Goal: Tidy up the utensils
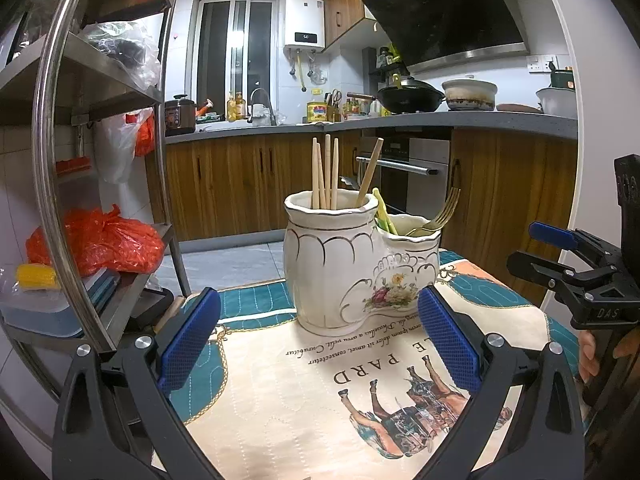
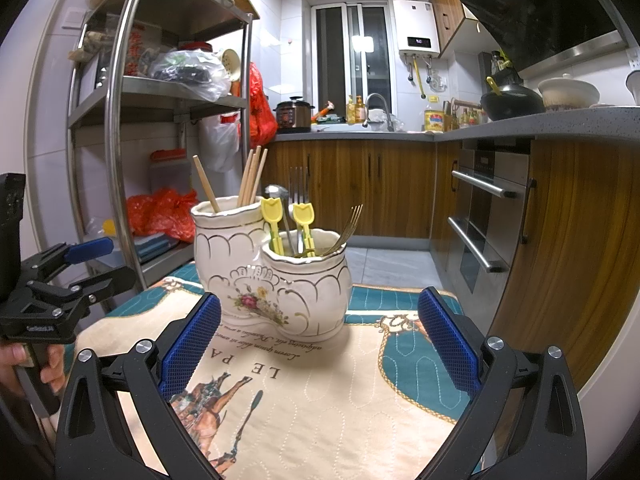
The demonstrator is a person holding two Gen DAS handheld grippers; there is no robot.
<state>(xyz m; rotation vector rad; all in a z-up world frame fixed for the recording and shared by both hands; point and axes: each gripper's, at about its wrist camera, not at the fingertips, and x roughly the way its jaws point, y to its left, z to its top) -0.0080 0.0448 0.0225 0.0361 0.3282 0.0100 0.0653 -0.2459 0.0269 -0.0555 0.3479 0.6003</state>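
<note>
We are holding our left gripper (image 1: 319, 338) and right gripper (image 2: 319, 336) wide apart and empty before the two-pot ceramic utensil holder (image 2: 272, 276), which is standing on the printed mat (image 2: 320, 400), chopsticks (image 2: 250, 178) sitting in its taller pot, forks (image 2: 298, 196) in its lower one.

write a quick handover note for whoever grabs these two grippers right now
Left gripper: open, empty, hovering over the printed cloth mat, facing the holder.
Right gripper: open, empty, likewise short of the holder.
White ceramic two-compartment utensil holder with gold trim stands upright on the mat.
Tall compartment: wooden chopsticks.
Low compartment: gold metal fork, two yellow plastic tulip-topped picks, silver spoon, silver fork.
Done: every utensil in view is sorted into the holder.
Left: no loose utensils visible on the mat; check outside the views before stopping.
</note>
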